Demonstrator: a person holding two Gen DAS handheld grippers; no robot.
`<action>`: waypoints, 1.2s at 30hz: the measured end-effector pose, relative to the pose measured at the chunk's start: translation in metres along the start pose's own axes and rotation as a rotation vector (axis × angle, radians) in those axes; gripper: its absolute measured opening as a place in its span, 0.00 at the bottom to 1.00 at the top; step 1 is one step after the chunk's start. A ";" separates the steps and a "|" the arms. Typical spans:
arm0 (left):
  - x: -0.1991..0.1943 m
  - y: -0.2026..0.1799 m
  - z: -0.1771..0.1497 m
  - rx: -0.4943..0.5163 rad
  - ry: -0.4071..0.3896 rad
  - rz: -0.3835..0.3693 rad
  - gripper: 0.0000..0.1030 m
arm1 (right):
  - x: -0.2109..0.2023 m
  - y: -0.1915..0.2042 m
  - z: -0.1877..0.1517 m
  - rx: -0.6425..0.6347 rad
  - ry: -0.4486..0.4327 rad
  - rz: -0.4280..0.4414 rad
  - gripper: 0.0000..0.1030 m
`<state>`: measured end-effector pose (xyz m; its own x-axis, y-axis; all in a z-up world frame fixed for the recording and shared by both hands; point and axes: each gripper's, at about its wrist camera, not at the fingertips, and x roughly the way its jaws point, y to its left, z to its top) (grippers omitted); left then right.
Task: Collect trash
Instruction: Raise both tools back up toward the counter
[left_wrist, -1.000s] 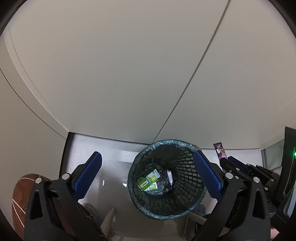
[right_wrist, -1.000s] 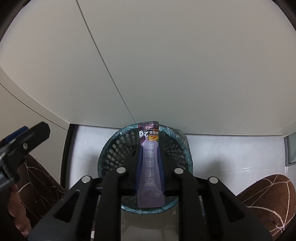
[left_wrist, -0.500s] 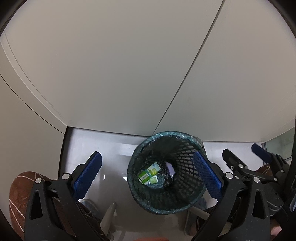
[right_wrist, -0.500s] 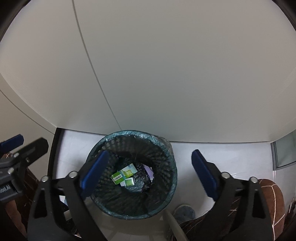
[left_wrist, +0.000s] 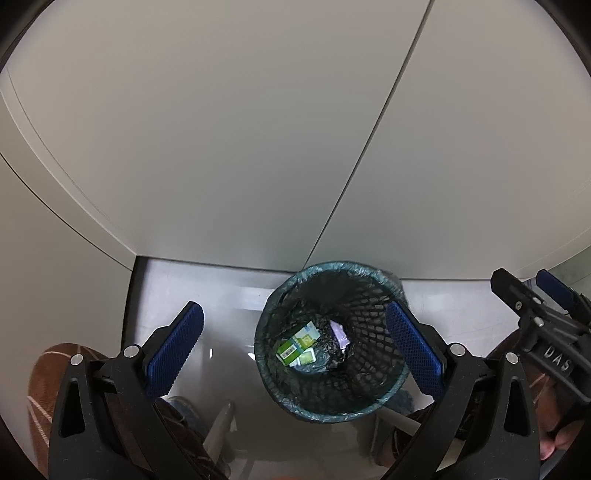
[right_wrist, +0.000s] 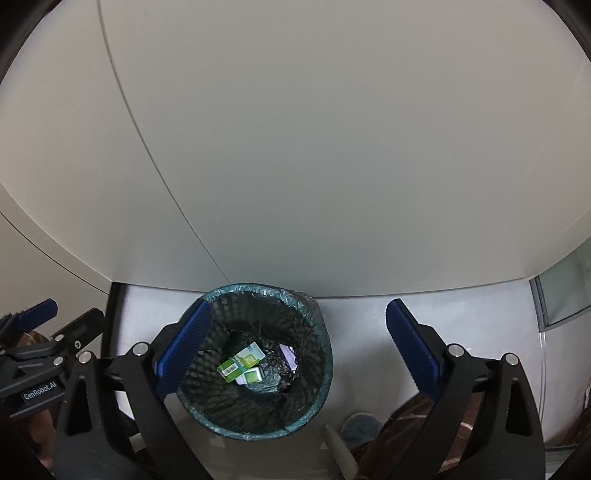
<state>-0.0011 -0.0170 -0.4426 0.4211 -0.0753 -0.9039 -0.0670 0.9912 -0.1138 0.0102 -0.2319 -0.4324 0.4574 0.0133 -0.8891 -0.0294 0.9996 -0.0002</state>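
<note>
The right tongs stand spread wide with nothing between the blue pads, hanging above the mesh wastebasket. The left tongs are spread just as wide, also empty, over the same wastebasket. The purple sachet lies at the bottom, on the dark liner, to the right of a green carton and partly hidden by it. Its long axis cannot be told. The wastebasket stands on a pale floor beneath the desk.

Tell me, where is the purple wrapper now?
The purple wrapper lies at the bottom of the bin, right of the green cartons in both wrist views.
</note>
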 end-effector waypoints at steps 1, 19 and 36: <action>-0.007 -0.001 0.002 0.003 -0.009 0.002 0.94 | -0.006 -0.002 0.002 0.003 -0.007 0.008 0.89; -0.199 -0.044 0.040 0.094 -0.234 0.022 0.94 | -0.188 -0.028 0.056 -0.014 -0.275 0.037 0.89; -0.358 -0.097 0.097 0.112 -0.445 0.024 0.94 | -0.359 -0.055 0.122 -0.006 -0.490 0.025 0.89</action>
<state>-0.0580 -0.0753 -0.0679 0.7696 -0.0225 -0.6381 0.0061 0.9996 -0.0278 -0.0442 -0.2888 -0.0579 0.8207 0.0492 -0.5693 -0.0501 0.9986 0.0141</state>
